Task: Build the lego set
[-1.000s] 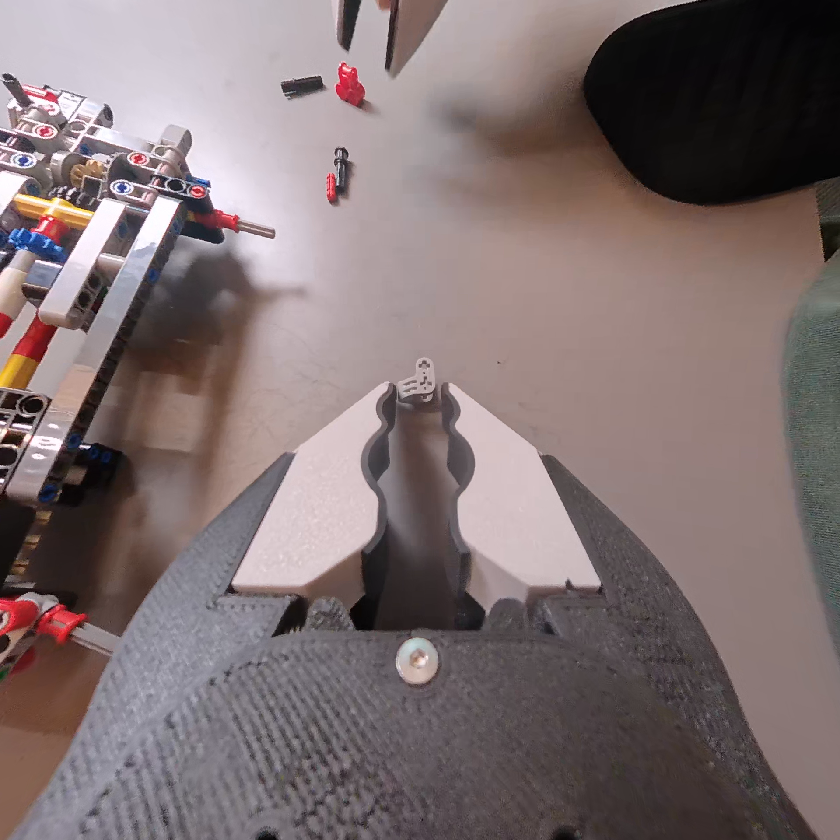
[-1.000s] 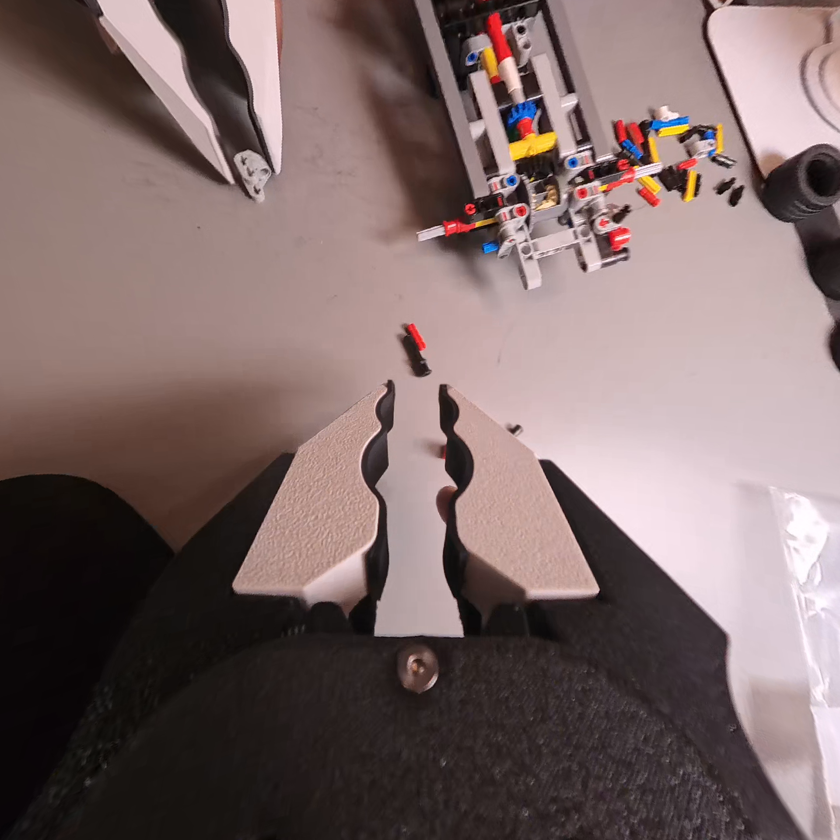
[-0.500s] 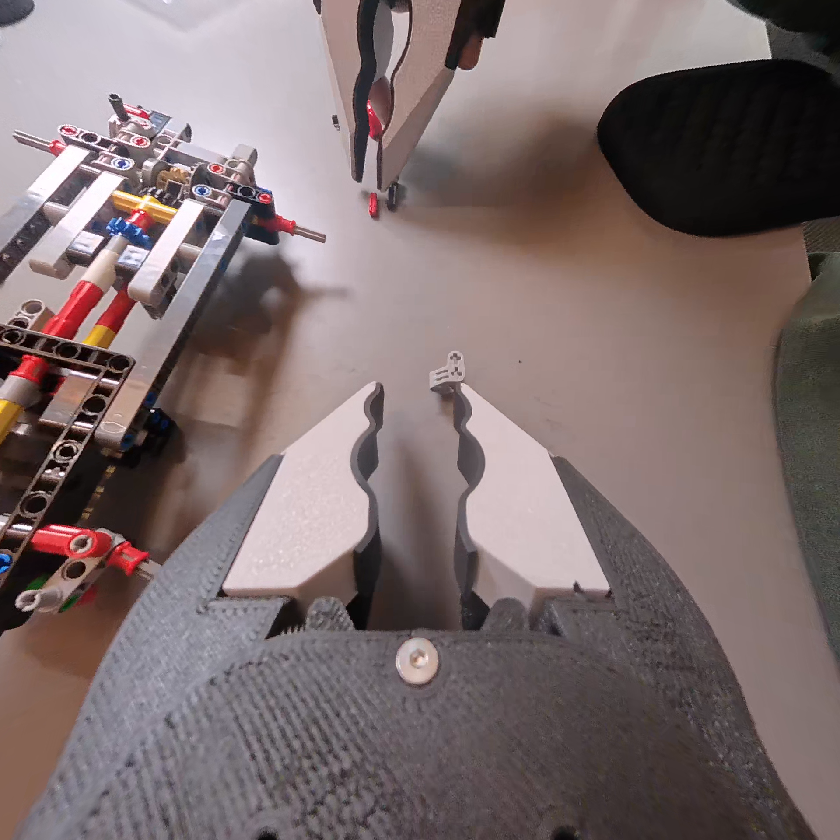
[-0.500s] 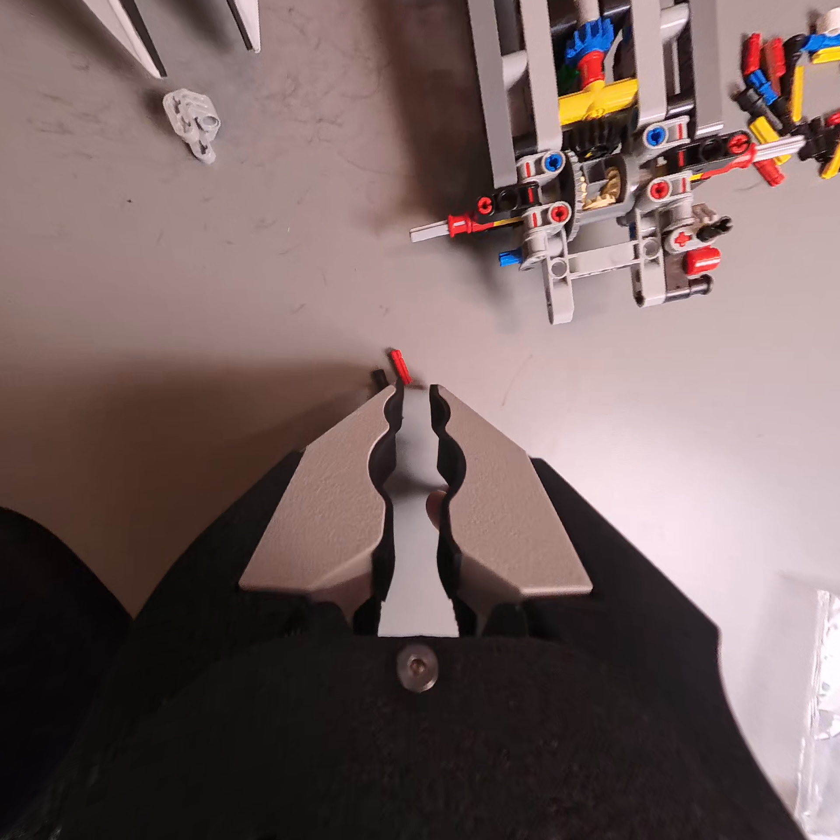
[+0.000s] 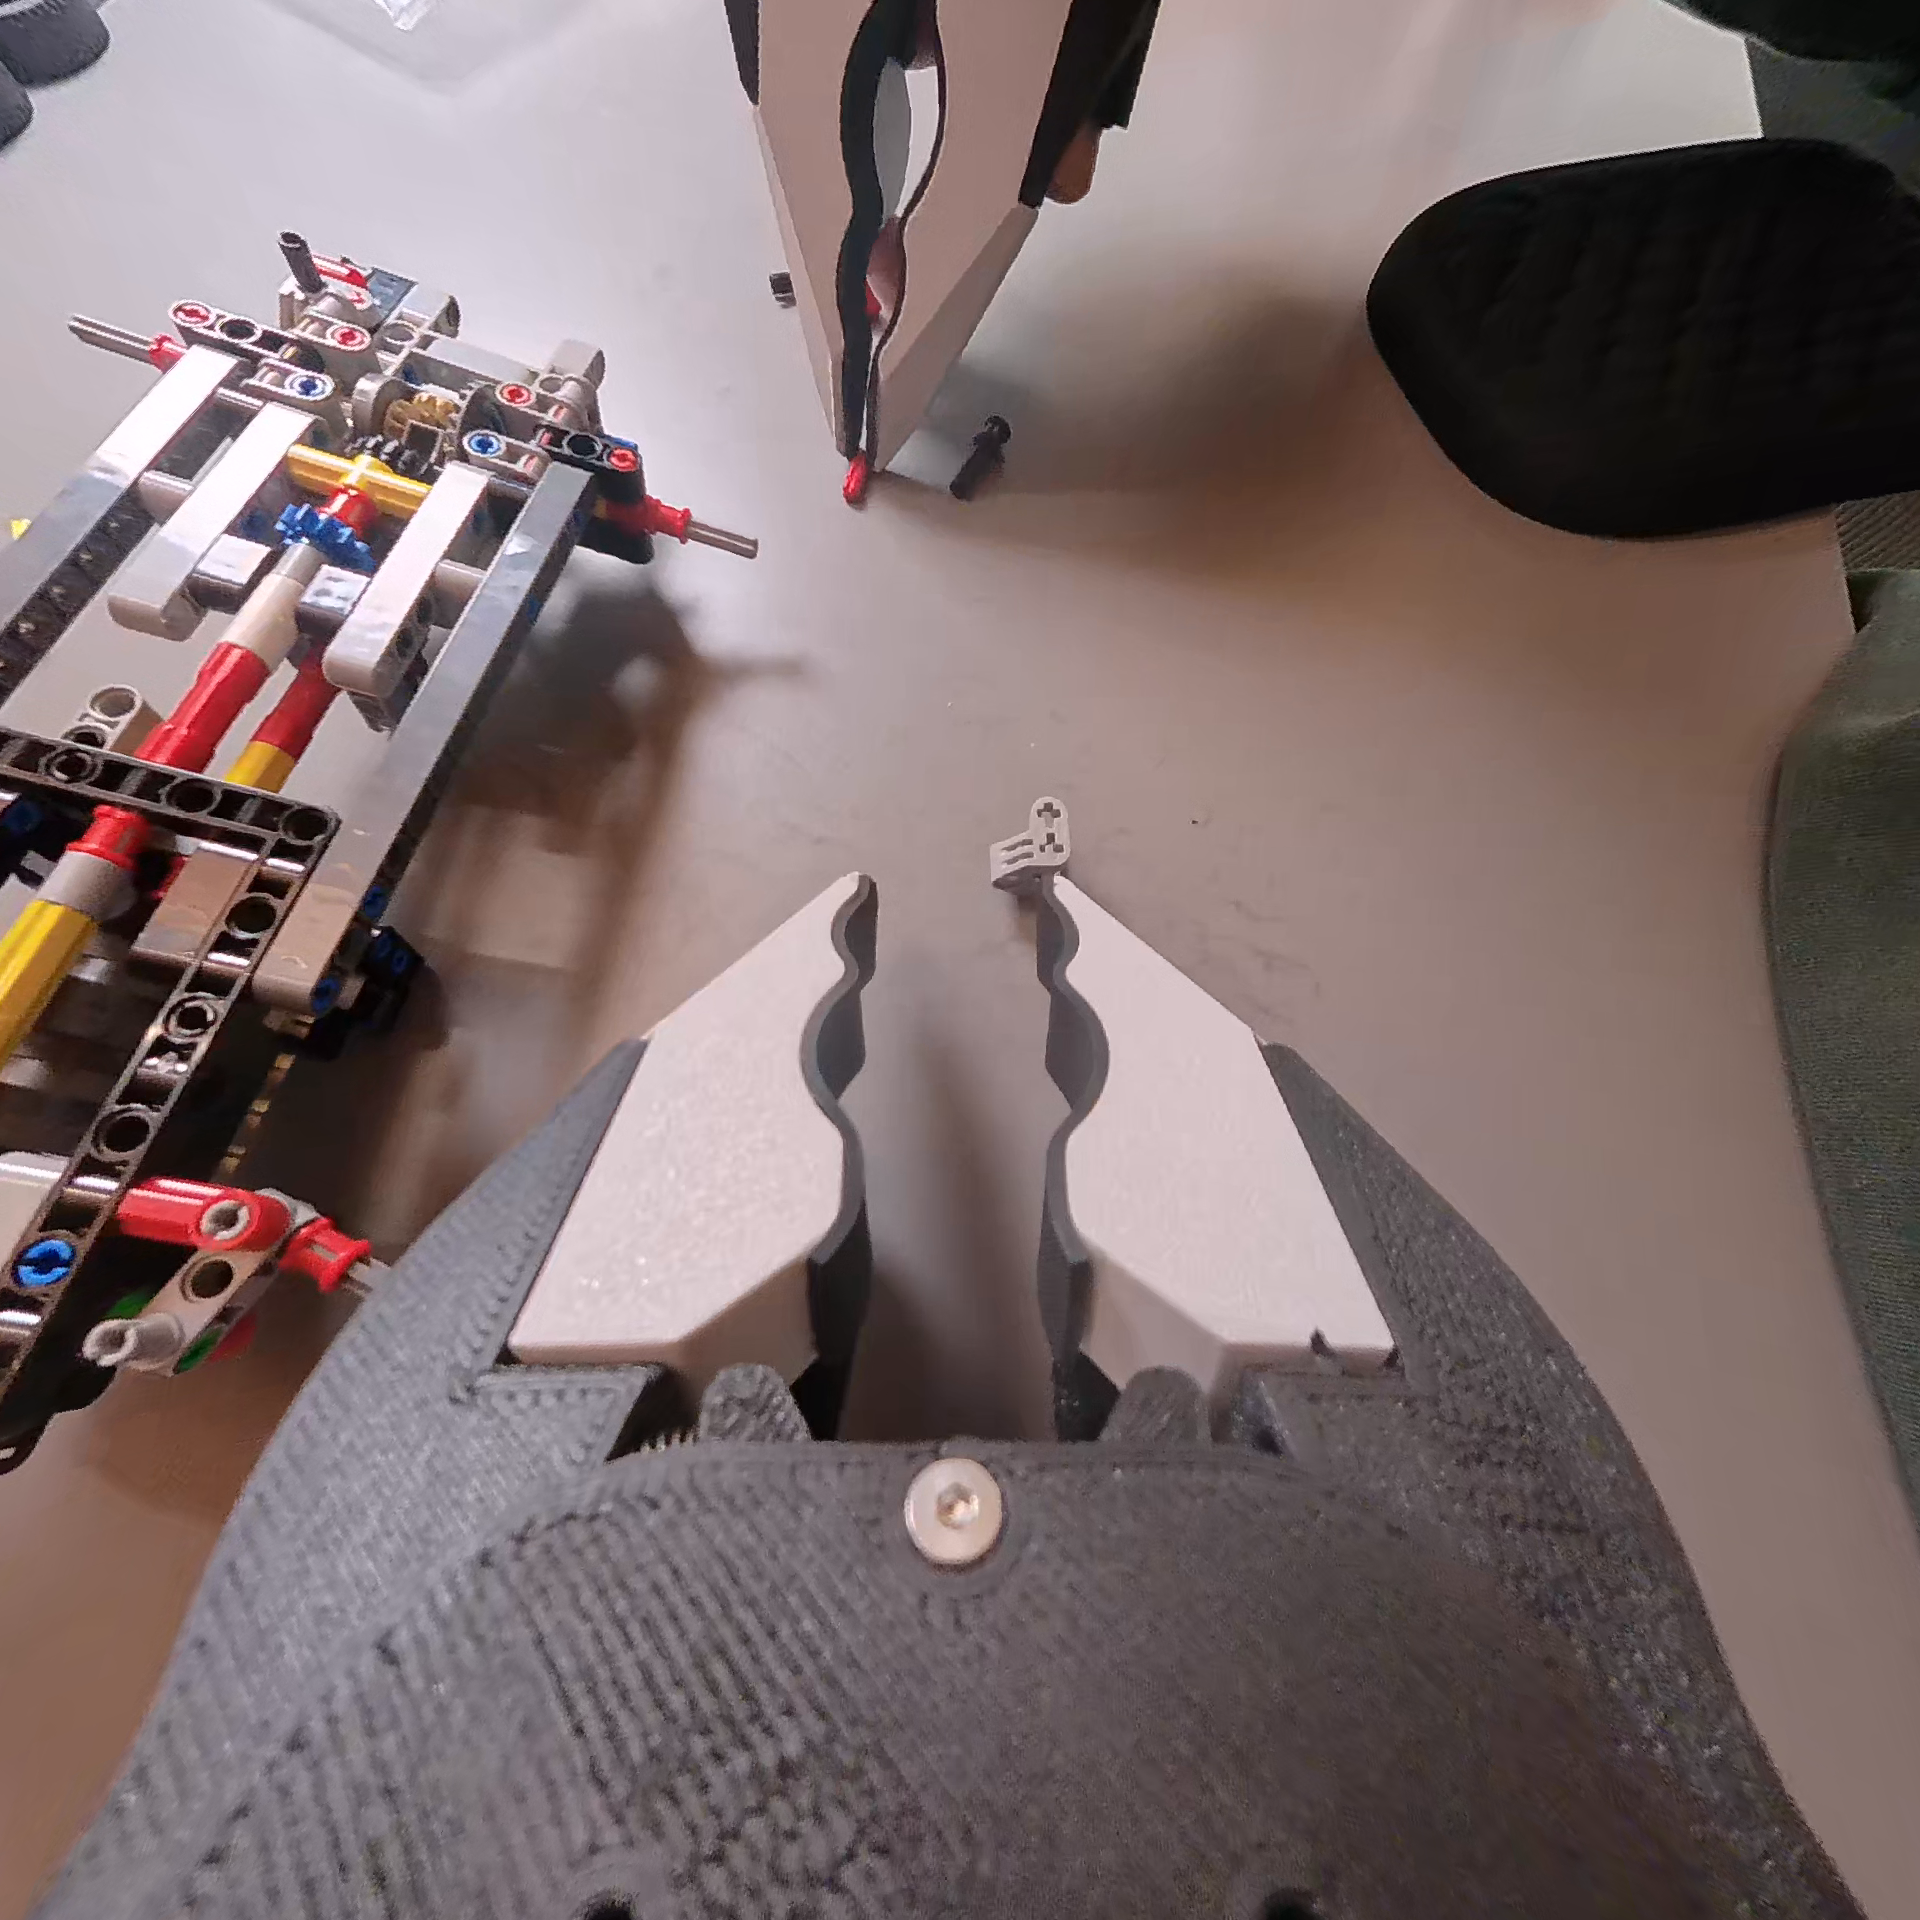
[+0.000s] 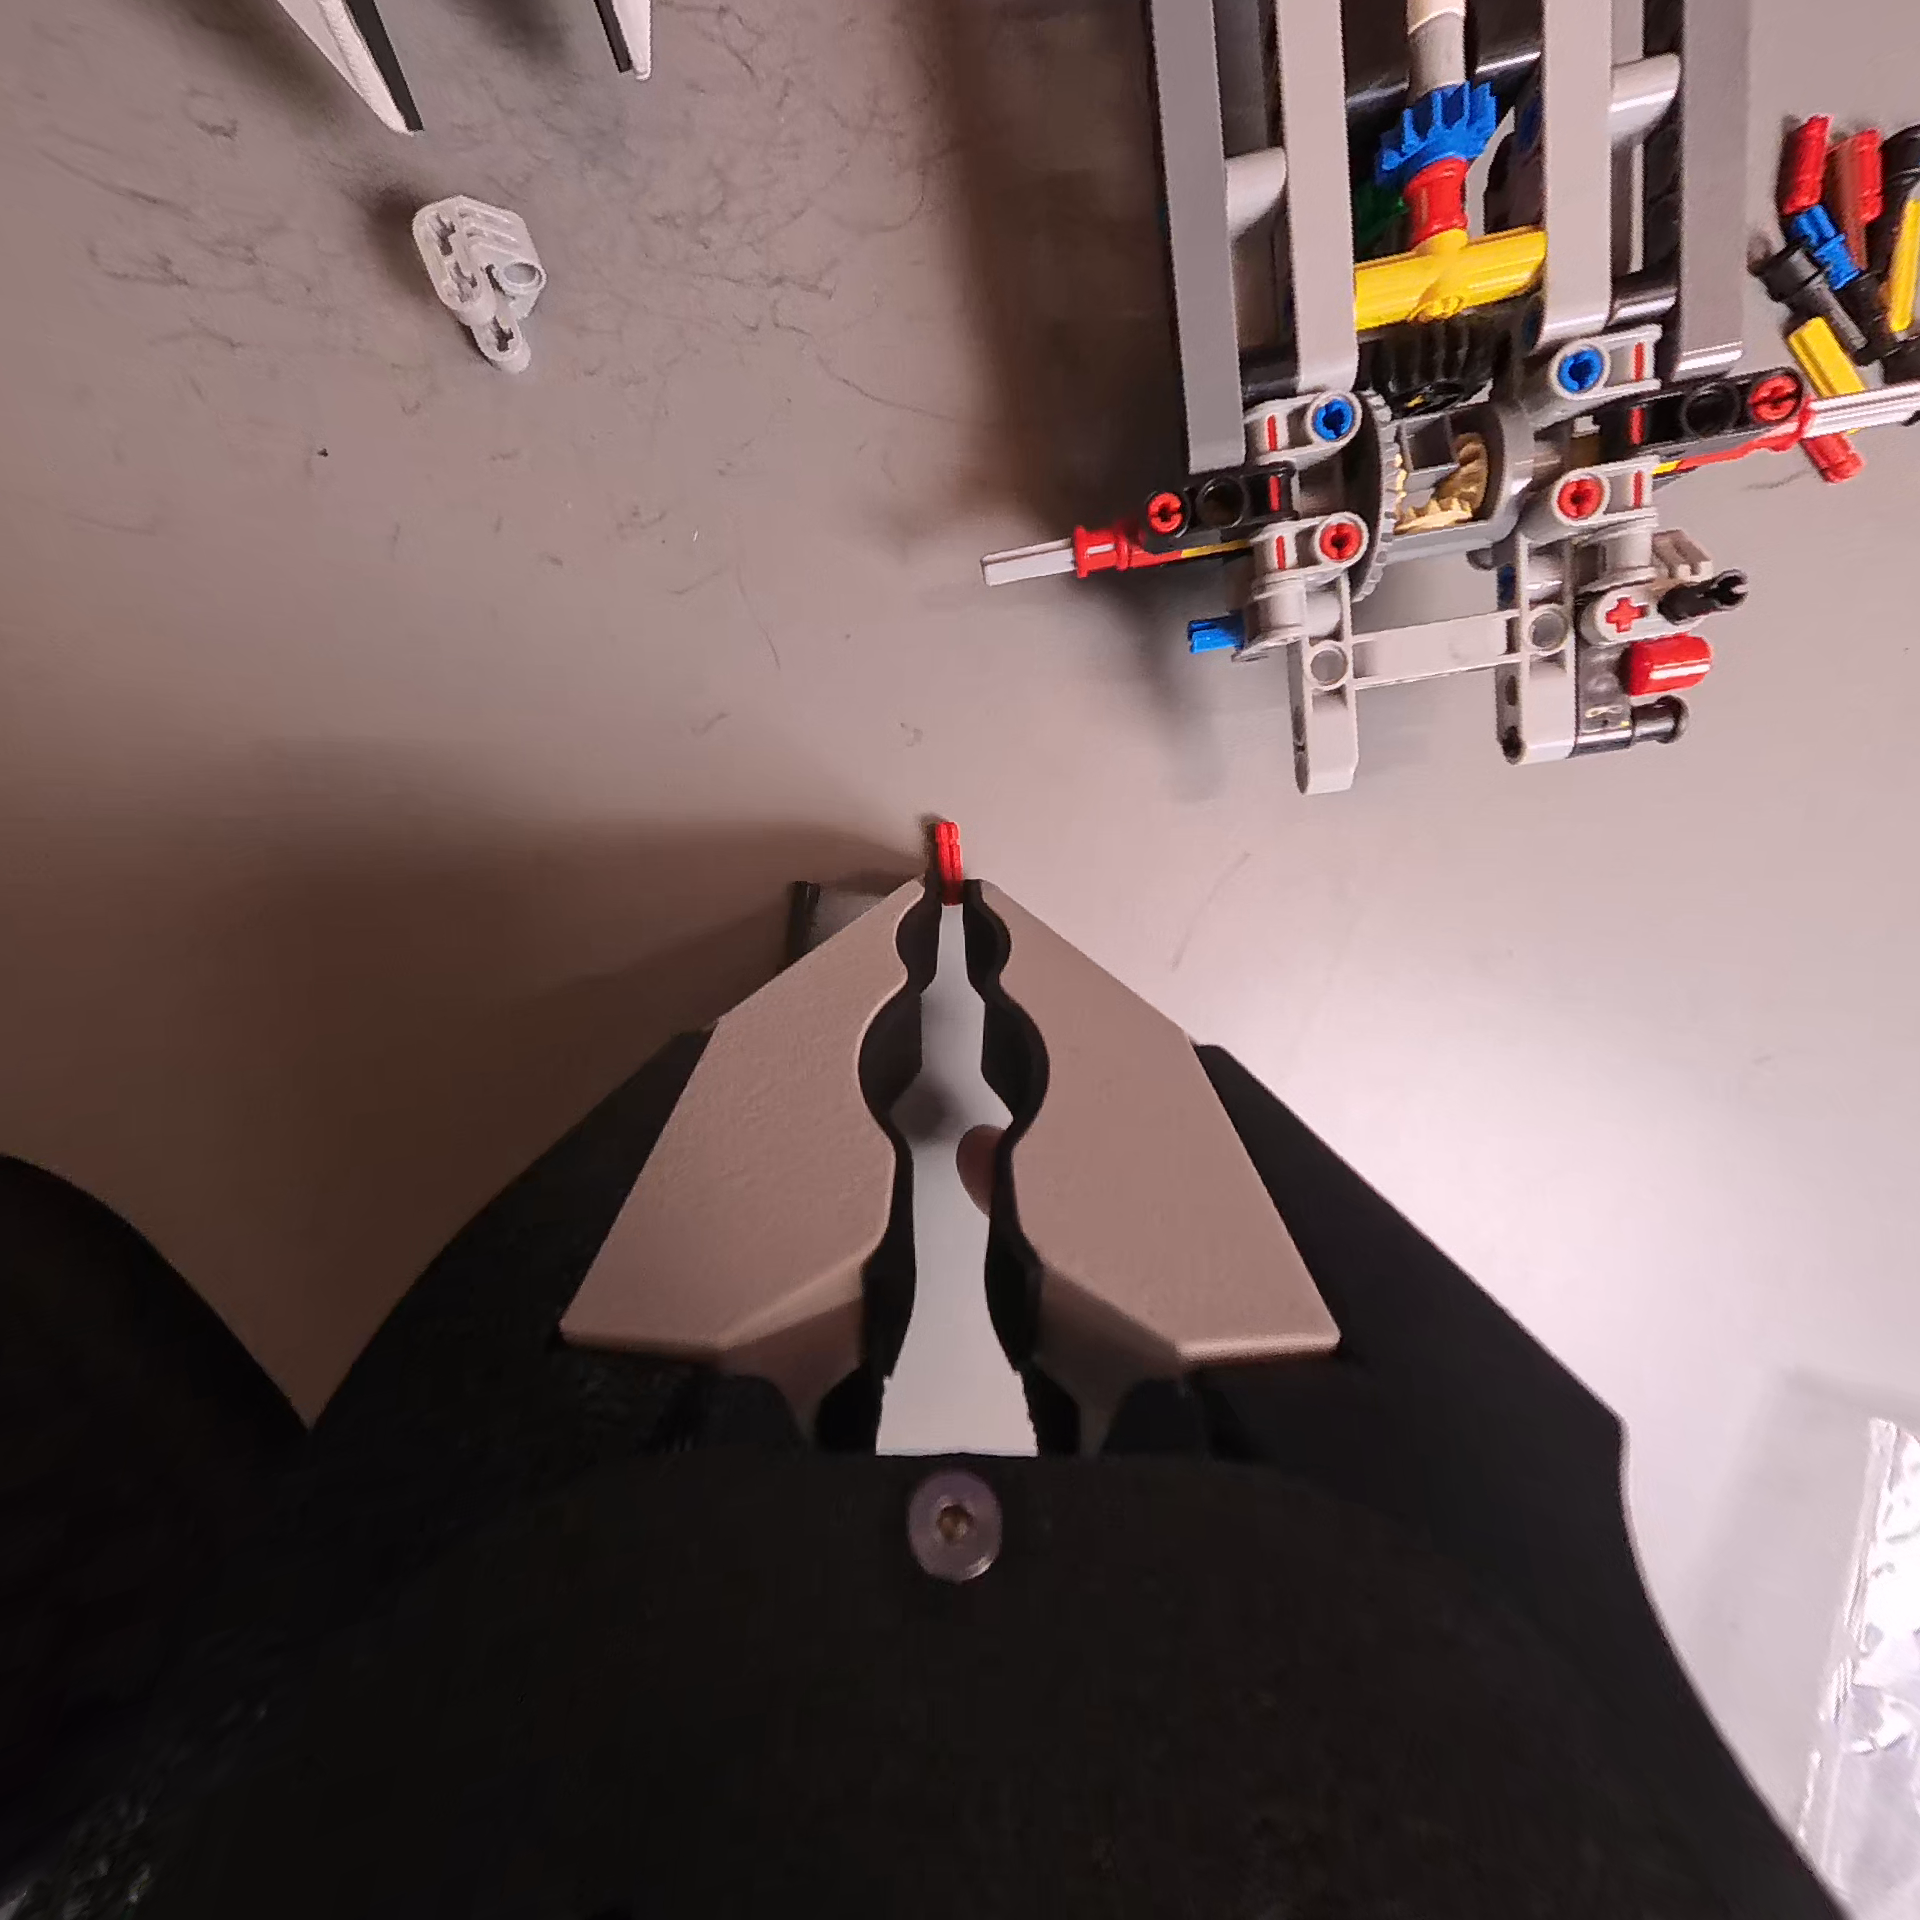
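My left gripper (image 5: 954, 891) is open and empty, low over the grey table. A small grey lego connector (image 5: 1031, 847) lies on the table just beyond its right fingertip; it also shows in the right wrist view (image 6: 480, 272). My right gripper (image 6: 943, 891) is shut on a small red pin (image 6: 945, 854) that sticks out past its tips, down at the table. It shows in the left wrist view (image 5: 868, 468) with the red pin (image 5: 855, 480) at its tip. A black pin (image 5: 979, 457) lies beside it. The half-built lego chassis (image 5: 312, 582) lies left, also in the right wrist view (image 6: 1455, 416).
A pile of loose red, blue, yellow and black lego pieces (image 6: 1839, 249) lies past the chassis at the far right. A black rounded object (image 5: 1652, 343) rests at the table's right edge. A clear plastic bag (image 6: 1870, 1621) lies at lower right. Black tyres (image 5: 42, 42) sit far left. My hands' fingertips stand some 12 cm from each other.
My left gripper opened and let go of the grey connector, which now lies on the table. My right gripper moved forward, came down and shut on the red pin.
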A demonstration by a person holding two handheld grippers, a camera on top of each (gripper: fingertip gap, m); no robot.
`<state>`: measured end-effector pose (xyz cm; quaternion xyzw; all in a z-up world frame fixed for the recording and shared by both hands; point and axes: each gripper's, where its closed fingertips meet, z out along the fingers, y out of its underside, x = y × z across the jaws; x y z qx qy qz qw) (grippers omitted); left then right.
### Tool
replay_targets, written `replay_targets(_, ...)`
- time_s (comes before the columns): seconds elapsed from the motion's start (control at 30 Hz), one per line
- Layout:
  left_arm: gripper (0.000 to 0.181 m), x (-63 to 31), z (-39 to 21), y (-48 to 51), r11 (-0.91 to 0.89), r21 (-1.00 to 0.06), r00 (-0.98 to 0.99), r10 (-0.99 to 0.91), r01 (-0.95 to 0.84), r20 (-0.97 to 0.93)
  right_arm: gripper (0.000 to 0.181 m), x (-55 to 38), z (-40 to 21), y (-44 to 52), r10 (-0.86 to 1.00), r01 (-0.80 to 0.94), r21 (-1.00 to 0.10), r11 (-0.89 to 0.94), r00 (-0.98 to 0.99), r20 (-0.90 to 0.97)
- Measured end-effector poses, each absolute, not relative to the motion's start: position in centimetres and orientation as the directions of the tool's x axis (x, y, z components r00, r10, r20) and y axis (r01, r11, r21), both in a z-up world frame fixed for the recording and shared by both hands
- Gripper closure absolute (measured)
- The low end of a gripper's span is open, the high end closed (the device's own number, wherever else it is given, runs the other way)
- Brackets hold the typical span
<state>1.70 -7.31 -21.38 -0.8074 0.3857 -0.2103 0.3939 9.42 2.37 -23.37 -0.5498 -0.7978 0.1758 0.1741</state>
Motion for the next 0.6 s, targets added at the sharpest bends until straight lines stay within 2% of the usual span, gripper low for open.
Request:
replay_targets(0.13,0.152,2.0,-20.3,-7.3,-0.4,-0.831,0.614,-0.784,-0.386,0.092,0.181,8.4,-21.8,1.4,0.924,0.763,-0.527,0.374,-0.357,0.138)
replay_targets(0.4,0.15,2.1,-16.0,-6.5,-0.351,-0.932,0.597,-0.769,-0.094,0.23,0.181,4.5,-16.5,-4.7,0.849,0.509,-0.694,0.509,-0.43,0.307)
replay_targets(0.6,0.161,2.3,-15.1,-6.8,-0.392,-0.92,0.546,-0.771,0.0,0.329,0.181,3.1,-15.6,-6.4,0.801,0.43,-0.682,0.592,-0.411,0.436)
